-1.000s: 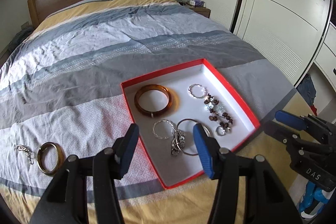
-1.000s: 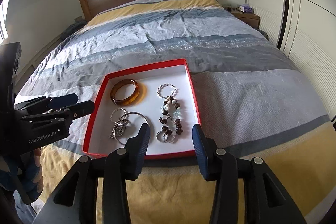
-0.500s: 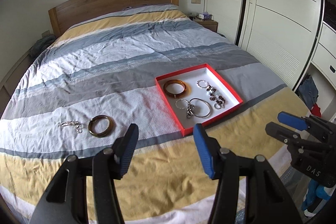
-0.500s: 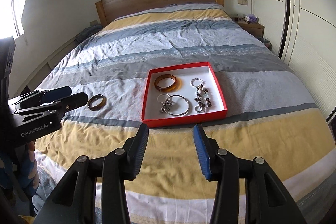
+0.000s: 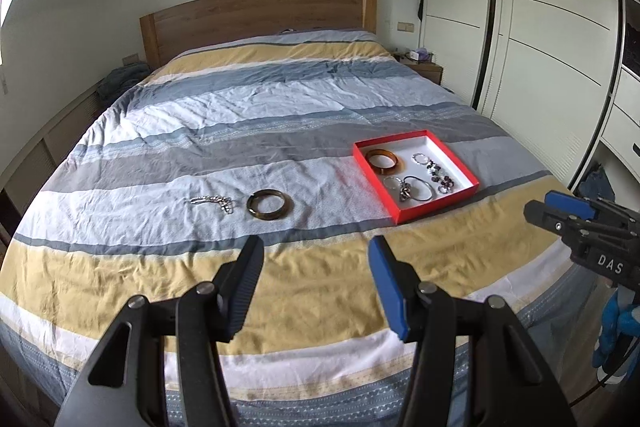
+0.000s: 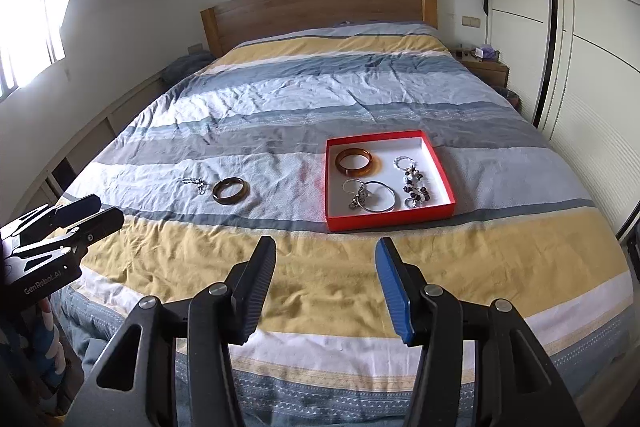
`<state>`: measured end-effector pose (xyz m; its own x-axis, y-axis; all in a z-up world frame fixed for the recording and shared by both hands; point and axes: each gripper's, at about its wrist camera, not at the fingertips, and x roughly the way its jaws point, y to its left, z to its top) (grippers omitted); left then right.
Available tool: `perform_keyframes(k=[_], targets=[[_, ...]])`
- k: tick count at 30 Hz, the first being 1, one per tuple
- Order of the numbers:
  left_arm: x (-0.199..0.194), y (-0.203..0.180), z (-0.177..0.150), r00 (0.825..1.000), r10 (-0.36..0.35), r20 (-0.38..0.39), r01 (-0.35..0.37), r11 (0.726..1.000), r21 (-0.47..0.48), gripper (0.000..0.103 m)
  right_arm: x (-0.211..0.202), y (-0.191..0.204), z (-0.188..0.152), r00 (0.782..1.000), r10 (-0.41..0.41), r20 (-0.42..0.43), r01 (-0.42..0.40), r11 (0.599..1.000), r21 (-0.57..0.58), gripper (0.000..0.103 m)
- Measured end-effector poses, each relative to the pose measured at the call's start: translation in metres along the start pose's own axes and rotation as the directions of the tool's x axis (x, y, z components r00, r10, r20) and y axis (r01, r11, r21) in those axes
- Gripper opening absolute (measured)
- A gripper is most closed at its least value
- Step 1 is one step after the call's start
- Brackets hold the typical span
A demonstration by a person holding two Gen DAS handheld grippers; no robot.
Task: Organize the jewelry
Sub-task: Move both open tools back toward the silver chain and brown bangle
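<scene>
Left wrist view: the left claw (image 5: 316, 267) hangs over the foot of the bed (image 5: 280, 131), its jaws apart with nothing between them. A red box (image 5: 448, 201) lies on the bedspread to the right, holding an amber bangle (image 5: 383, 161), silver rings and a bead string (image 5: 438, 175). A dark bangle (image 5: 269, 205) lies on the bedspread well left of the box, with a chain (image 5: 214, 202) just beside it. The right claw (image 5: 560, 211) shows at the right edge.

Right wrist view: the right claw (image 6: 325, 269) holds nothing; its jaws are opening over the yellow stripe. The box (image 6: 390, 219) lies ahead, the dark bangle (image 6: 230, 191) and chain (image 6: 196, 183) to its left. The left claw (image 6: 88, 215) enters at the left edge.
</scene>
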<state>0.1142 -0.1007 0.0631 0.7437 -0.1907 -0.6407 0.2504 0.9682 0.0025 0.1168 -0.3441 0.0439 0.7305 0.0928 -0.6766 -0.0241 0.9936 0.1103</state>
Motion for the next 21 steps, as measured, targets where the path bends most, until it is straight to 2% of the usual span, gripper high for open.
perform_keyframes(k=[10, 21], targets=[[-0.017, 0.071, -0.032, 0.999, 0.036, -0.026, -0.038, 0.993, -0.110, 0.053, 0.009, 0.052, -0.001, 0.999, 0.029, -0.040, -0.030, 0.999, -0.015, 0.053], [0.007, 0.139, -0.058, 0.994, 0.051, -0.092, -0.071, 0.971, -0.228, 0.053, 0.047, 0.114, 0.007, 0.993, 0.052, -0.107, -0.061, 0.995, -0.083, 0.053]])
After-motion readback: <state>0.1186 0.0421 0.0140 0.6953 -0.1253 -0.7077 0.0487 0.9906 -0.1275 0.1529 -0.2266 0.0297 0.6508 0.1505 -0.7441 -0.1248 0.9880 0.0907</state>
